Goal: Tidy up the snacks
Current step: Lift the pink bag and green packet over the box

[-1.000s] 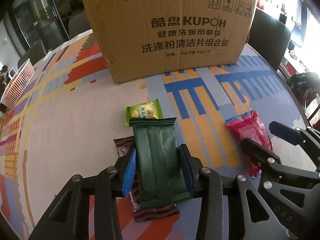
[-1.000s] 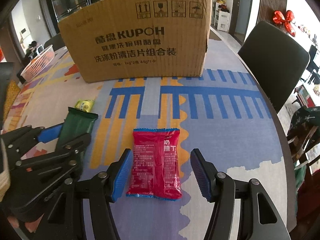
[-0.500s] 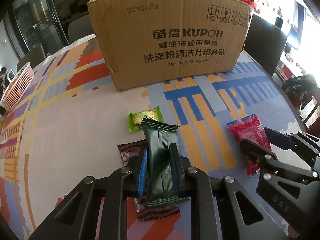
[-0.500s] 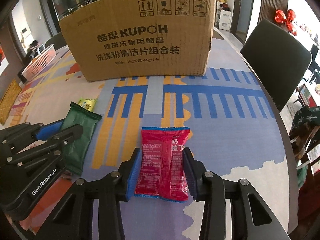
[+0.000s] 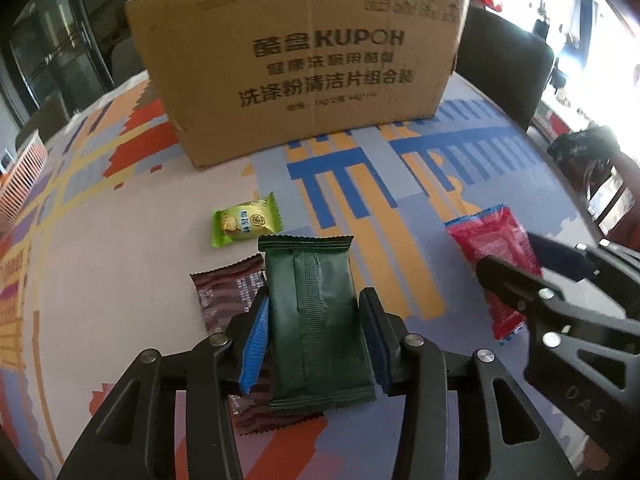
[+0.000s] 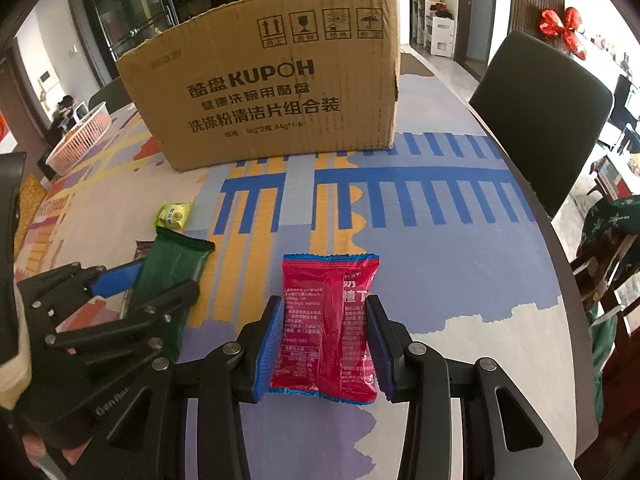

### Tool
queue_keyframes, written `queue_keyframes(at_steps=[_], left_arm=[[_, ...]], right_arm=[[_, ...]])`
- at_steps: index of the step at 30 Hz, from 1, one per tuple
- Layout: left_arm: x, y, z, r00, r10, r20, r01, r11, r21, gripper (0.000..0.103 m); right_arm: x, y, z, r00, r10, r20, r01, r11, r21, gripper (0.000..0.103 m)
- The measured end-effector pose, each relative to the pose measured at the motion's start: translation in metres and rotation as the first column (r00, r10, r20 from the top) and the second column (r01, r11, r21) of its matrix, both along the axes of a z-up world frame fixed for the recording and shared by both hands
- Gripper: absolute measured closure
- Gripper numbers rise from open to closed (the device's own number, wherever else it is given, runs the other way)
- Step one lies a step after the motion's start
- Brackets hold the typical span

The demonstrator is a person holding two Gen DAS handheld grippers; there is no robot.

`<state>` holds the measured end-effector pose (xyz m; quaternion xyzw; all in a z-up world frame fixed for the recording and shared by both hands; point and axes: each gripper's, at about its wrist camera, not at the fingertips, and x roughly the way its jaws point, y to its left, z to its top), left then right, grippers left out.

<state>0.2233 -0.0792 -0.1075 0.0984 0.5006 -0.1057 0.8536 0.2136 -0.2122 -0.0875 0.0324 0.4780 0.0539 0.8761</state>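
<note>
green packet [image 5: 316, 320] clamped in left gripper [image 5: 316, 340], red packet [image 6: 326, 328] in right gripper [image 6: 324, 340] (fingers closed on both); lift clear of brown packet [image 5: 228, 292]; carried over cardboard box [image 5: 304, 60] rim before release

I see a matt, ribbed corrugated cardboard box [image 6: 272, 92]. The green packet [image 5: 316, 320] looks like matt foil with a crimped seam; the red packet [image 6: 328, 324] is glossy, crinkled plastic film. My right gripper [image 6: 324, 344] has matt black plastic arms, ridged blue pads and shiny metal rivets.
</note>
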Motion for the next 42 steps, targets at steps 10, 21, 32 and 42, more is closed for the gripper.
queue_keyframes(at_steps=[10,21,32,42], left_arm=[[-0.002,0.008,0.001,1.0,-0.004,0.017,0.005,0.998,-0.06,0.061],[-0.011,0.018,0.043,0.995,0.03,0.096,-0.02,0.995,-0.1,0.061],[-0.004,0.025,0.108,0.974,0.061,0.217,-0.024,0.986,-0.167,0.061],[0.015,0.031,0.158,0.949,0.078,0.305,-0.017,0.98,-0.198,0.061]], right_arm=[[-0.002,-0.002,0.003,1.0,-0.001,0.008,0.001,1.0,0.008,0.061],[-0.008,0.002,0.035,0.996,0.01,0.093,-0.012,1.0,0.021,0.061],[-0.003,0.005,0.097,0.969,0.019,0.247,-0.031,0.999,0.044,0.061],[0.014,0.011,0.149,0.929,0.032,0.369,-0.054,0.997,0.049,0.061]])
